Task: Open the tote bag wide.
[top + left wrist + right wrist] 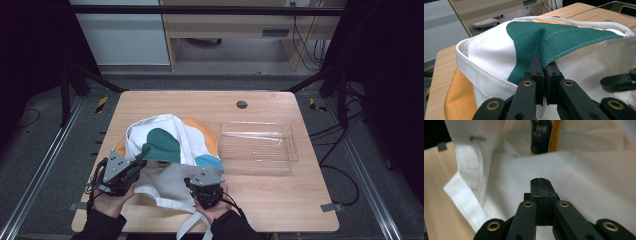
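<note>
1. Canvas tote bag [170, 145], white with green, orange and blue patches, lies crumpled on the wooden worktop [280, 195], just left of the clear plastic tray [260, 146]
2. Left claw [141, 156] is at the bag's near-left side; in the left gripper view its jaws are together on a fold of the green patch [554, 40], lifting the cloth into a peak. Clamped on the bag
3. Right claw [202, 176] sits on the bag's near white panel, right of the left claw. In the right gripper view the jaws [541, 185] are pressed together over white cloth; whether any fabric is pinched between them I cannot tell
4. Progress, as judged: early. Bag is still bunched, rim [599, 25] folded over, a strap [187, 226] trailing off the near edge of the worktop between the person's sleeves. Nothing is flattened or folded yet; tray beside the bag is empty
5. Left to do, likely: spread or fold the bag, perhaps move it towards the tray
6. In the way: the loose strap near the right claw could snag; a dark-and-yellow object [544, 135] shows beyond the bag's white cloth, identity unclear; tray stands close to the bag's right side
</note>
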Demonstrator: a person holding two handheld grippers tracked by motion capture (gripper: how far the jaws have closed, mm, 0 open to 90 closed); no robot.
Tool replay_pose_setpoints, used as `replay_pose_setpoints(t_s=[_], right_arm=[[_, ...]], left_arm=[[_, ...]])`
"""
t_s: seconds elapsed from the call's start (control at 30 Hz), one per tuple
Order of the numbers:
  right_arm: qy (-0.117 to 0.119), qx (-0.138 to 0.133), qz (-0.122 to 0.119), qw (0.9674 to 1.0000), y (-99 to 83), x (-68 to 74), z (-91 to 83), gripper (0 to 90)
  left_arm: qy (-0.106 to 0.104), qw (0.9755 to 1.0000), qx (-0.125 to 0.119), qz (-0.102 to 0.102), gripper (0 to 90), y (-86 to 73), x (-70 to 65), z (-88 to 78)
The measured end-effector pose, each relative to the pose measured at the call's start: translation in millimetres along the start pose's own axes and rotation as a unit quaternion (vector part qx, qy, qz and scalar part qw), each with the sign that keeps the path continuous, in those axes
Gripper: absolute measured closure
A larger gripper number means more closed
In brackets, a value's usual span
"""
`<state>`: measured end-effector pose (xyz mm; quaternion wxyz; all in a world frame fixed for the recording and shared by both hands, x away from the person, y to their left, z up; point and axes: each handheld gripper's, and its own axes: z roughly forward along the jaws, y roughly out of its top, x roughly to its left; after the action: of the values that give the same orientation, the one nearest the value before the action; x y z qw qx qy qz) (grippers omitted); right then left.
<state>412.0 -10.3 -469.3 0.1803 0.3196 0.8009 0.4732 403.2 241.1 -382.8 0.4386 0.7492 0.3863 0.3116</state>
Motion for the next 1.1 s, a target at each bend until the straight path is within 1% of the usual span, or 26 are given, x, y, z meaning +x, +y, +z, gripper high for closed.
replay_pose_setpoints(t_s=[0.03, 0.07, 0.13, 0.17, 0.2, 0.23, 0.3, 0.47, 0.5, 0.63, 0.73, 0.77, 0.87, 0.9, 0.93, 0.97, 1.07, 1.1], right_arm=[[0.001, 0.006, 0.000, 1.0000, -2.4, 1.0, 2.0, 90.0], [0.002, 0.018, 0.001, 0.9998, -6.9, 3.3, 5.8, 90.0], [0.004, 0.023, -0.001, 0.9997, -9.1, 3.9, 7.8, 90.0], [0.006, 0.033, 0.003, 0.9994, -13.6, 5.1, 11.7, 90.0], [0.006, 0.033, 0.003, 0.9994, -13.6, 5.1, 11.7, 90.0], [0.007, 0.043, 0.004, 0.9991, -17.7, 6.0, 15.0, 90.0], [0.009, 0.046, 0.003, 0.9989, -19.6, 6.3, 16.4, 90.0], [0.011, 0.066, 0.006, 0.9977, -27.6, 8.5, 21.5, 90.0], [0.010, 0.068, 0.007, 0.9976, -28.4, 8.5, 22.3, 90.0], [0.010, 0.071, 0.011, 0.9973, -30.3, 7.9, 23.5, 90.0], [0.009, 0.075, 0.008, 0.9971, -31.9, 7.9, 24.6, 90.0], [0.007, 0.080, 0.010, 0.9967, -32.4, 8.6, 25.1, 90.0], [0.006, 0.080, 0.009, 0.9968, -32.4, 8.1, 25.4, 90.0], [0.009, 0.082, 0.016, 0.9965, -32.3, 7.1, 25.2, 90.0], [0.009, 0.082, 0.016, 0.9965, -32.3, 7.1, 25.2, 90.0], [0.010, 0.083, 0.021, 0.9963, -32.1, 6.8, 25.2, 90.0], [0.008, 0.080, 0.016, 0.9967, -32.8, 7.3, 25.3, 90.0], [0.004, 0.080, 0.013, 0.9967, -32.8, 8.7, 25.3, 90.0]], left_arm=[[-0.001, 1.0000, -0.001, -0.001, 86.9, 0.2, 0.1, -0.2], [-0.001, 1.0000, -0.001, 0.000, 86.9, 0.3, 0.3, -0.5], [0.000, 1.0000, -0.002, 0.000, 87.0, 0.6, 0.4, -1.0], [0.000, 1.0000, -0.004, -0.002, 87.0, 0.9, 0.5, -1.2], [0.000, 1.0000, -0.004, -0.002, 87.0, 0.9, 0.5, -1.2], [-0.001, 1.0000, -0.005, -0.003, 87.0, 1.4, 0.7, -1.5], [0.000, 1.0000, -0.006, -0.002, 87.0, 1.7, 1.0, -1.8], [0.000, 1.0000, -0.008, -0.004, 87.1, 2.7, 1.3, -3.1], [0.000, 0.9999, -0.010, -0.007, 87.1, 2.9, 1.3, -3.7], [-0.001, 0.9999, -0.011, -0.005, 87.1, 3.6, 1.8, -4.5], [-0.001, 0.9999, -0.012, -0.005, 87.2, 3.9, 1.7, -4.8], [-0.001, 0.9999, -0.013, -0.007, 87.2, 4.0, 1.5, -5.0], [-0.002, 0.9999, -0.014, -0.007, 87.2, 4.6, 1.9, -5.8], [-0.001, 0.9999, -0.015, -0.007, 87.2, 4.9, 2.2, -6.3], [-0.001, 0.9999, -0.015, -0.007, 87.2, 5.2, 2.3, -6.7], [-0.002, 0.9998, -0.017, -0.008, 87.2, 6.0, 2.6, -7.2], [-0.002, 0.9998, -0.017, -0.008, 87.3, 6.9, 3.0, -7.9], [-0.002, 0.9998, -0.019, -0.010, 87.3, 7.6, 2.9, -8.0]])
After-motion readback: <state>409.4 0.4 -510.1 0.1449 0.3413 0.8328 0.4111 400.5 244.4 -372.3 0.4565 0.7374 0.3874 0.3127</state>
